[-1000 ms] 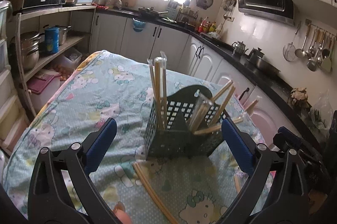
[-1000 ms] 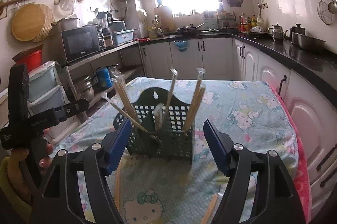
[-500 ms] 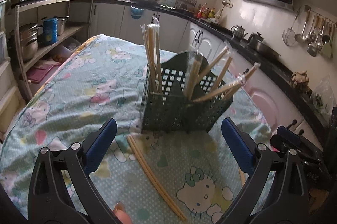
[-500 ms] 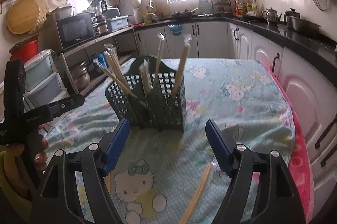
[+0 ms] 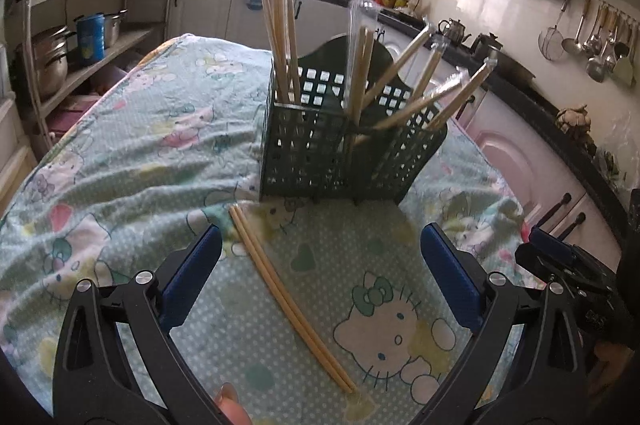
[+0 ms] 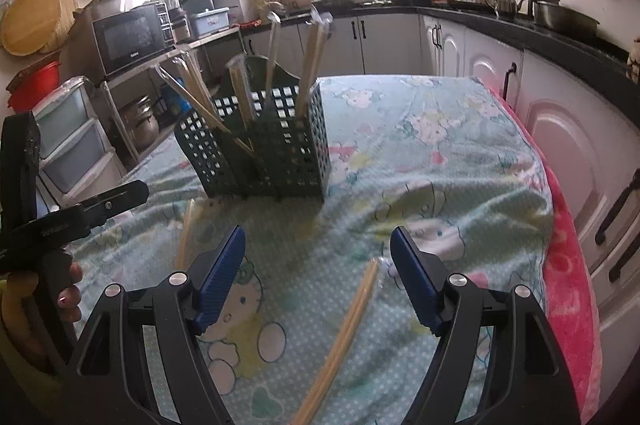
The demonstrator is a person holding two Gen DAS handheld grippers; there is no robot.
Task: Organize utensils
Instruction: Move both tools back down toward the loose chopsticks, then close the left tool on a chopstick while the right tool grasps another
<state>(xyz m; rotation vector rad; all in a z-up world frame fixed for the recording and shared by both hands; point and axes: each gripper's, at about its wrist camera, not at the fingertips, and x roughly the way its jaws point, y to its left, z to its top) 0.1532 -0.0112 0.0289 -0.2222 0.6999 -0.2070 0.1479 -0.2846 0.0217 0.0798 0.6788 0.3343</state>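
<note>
Chopsticks, pale wood in clear sleeves, are the work here: several pairs stand slanted in the dark green holder (image 5: 336, 145), a perforated plastic caddy with square holes and a divider, which stands near the middle of the tabletop (image 5: 120, 153) on its soft, wrinkled cartoon-cat cloth. In front of the holder one loose pair (image 5: 288, 301) lies flat, its far end near the holder's front left corner; another loose pair (image 6: 344, 337) lies in front of the holder to the right. The left gripper (image 5: 320, 281) hangs above the first pair, jaws wide apart and empty; the right gripper (image 6: 318, 277) hangs over the second, jaws likewise apart, probably each lined up to pinch a thin, smooth pair.
</note>
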